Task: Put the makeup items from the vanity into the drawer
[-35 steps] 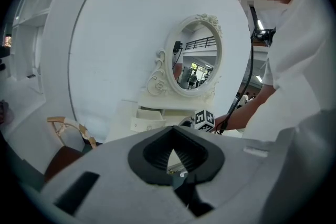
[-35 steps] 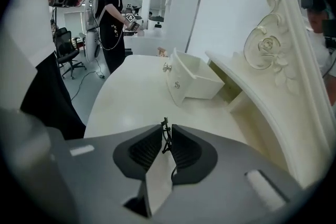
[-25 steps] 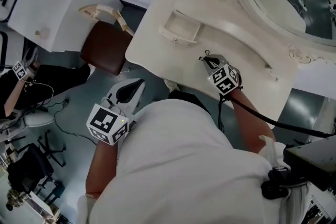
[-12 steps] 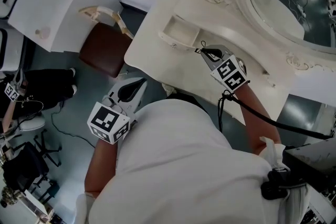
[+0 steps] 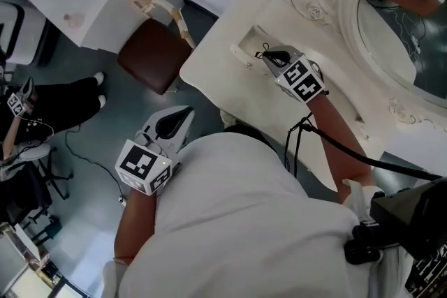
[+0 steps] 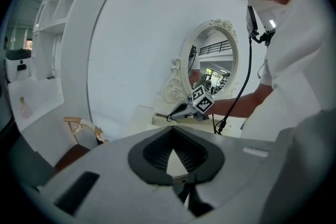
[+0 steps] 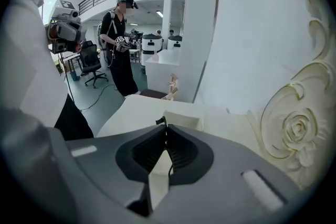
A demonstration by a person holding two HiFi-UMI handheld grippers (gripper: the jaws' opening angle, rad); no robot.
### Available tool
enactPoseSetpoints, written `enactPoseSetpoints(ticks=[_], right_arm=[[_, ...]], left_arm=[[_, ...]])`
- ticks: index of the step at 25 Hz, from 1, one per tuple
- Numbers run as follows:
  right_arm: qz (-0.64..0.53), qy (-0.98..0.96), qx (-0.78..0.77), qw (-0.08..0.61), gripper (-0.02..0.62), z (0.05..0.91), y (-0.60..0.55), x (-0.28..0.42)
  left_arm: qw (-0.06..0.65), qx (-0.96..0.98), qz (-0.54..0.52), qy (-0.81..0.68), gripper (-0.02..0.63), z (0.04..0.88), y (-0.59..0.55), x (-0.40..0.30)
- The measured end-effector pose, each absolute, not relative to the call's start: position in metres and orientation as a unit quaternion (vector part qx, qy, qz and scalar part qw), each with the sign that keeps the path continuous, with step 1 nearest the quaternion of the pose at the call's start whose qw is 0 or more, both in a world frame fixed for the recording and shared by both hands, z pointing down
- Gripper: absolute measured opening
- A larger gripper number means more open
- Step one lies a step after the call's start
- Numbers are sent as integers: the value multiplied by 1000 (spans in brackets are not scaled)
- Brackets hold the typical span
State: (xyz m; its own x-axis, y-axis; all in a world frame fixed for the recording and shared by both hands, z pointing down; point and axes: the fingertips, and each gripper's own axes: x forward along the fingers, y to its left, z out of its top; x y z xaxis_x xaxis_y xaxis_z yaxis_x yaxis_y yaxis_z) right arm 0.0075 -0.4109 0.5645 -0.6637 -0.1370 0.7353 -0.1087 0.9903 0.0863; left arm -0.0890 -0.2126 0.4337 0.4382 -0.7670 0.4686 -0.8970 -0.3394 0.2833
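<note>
My right gripper (image 5: 268, 55) has its jaws pressed together on a small dark item (image 7: 160, 122), and the open drawer (image 7: 184, 120) is just ahead of them. The item is thin, so I think it may slip out or catch the drawer rim. Nothing stands between. My left gripper (image 5: 187, 112), closed and empty, hangs far behind, off the vanity (image 5: 216, 80).

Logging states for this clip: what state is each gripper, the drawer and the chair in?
left gripper: shut, nothing between the jaws.
right gripper: shut, tips at the drawer.
drawer: open; no item visible in the part that shows.
chair: upright, nobody seated.
</note>
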Motion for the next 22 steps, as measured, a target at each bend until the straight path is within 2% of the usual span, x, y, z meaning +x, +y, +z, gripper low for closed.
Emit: enactPoseSetpoints(ticks=[22], right_arm=[[8,-878,23,478,14,644,-440,-36]], left_arm=[[286,748,114,-588,-3,440,-199,-134]])
